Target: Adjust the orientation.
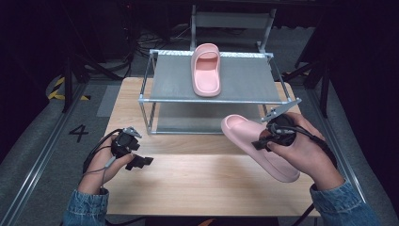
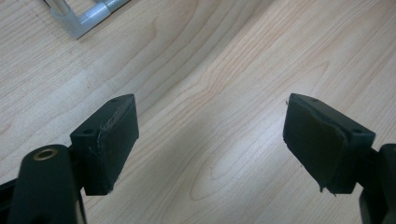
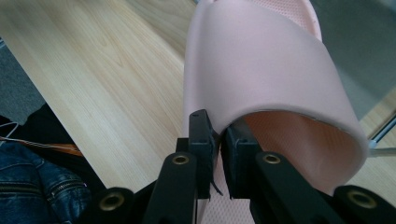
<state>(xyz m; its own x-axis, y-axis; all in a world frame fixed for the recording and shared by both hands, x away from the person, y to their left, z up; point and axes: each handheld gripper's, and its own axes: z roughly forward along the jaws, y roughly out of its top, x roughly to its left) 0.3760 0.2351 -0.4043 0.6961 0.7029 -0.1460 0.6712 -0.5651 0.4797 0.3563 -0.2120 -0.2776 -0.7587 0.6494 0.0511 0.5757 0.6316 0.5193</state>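
One pink slipper (image 1: 206,69) lies on the top shelf of a small metal rack (image 1: 155,94) at the back of the wooden table. A second pink slipper (image 1: 254,141) hangs tilted above the table's right side, held by my right gripper (image 1: 264,142). In the right gripper view the jaws of that right gripper (image 3: 219,140) pinch the edge of the slipper's strap (image 3: 261,70), one inside and one outside. My left gripper (image 1: 141,161) rests low over the table's left side. Its jaws stand wide apart around the left gripper's gap (image 2: 210,140), with bare wood between them.
The rack has a lower grey shelf (image 1: 202,117) under the top one, and one rack corner (image 2: 86,16) shows near my left gripper. The table's front half (image 1: 197,183) is bare wood. A denim sleeve (image 3: 32,182) lies below the right gripper.
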